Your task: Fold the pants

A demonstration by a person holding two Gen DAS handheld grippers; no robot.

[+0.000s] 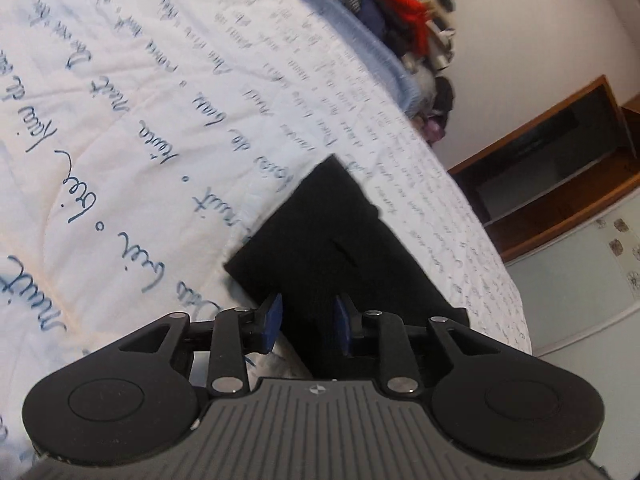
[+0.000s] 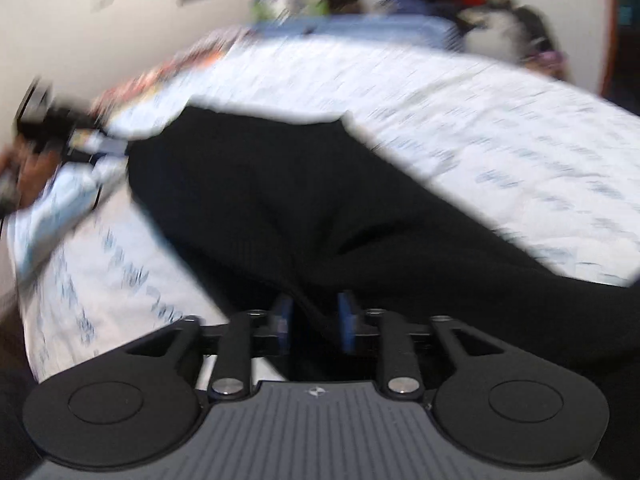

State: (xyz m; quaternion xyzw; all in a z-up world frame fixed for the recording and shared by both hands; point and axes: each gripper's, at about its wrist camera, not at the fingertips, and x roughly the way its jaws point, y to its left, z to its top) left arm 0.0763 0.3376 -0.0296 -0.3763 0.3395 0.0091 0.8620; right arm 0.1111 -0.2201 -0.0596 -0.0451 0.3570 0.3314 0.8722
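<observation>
Item one: black knit fabric pants (image 1: 340, 240), lying on your bed's white quilted bedspread printed with blue handwriting (image 1: 120, 120), near its edge. Item two: your left gripper (image 1: 306, 322), blue-padded jaws parted, dark cloth running between them; whether they pinch it cannot be told. Item three: your right gripper (image 2: 314, 322), jaws likewise parted around a raised fold of the pants (image 2: 280, 200), grip uncertain in the blurred view. Item four: heaped mixed-colour clothes pile (image 1: 404, 28) beyond the bed. Item five: brown wooden shelf unit (image 1: 560, 168) against the wall.
</observation>
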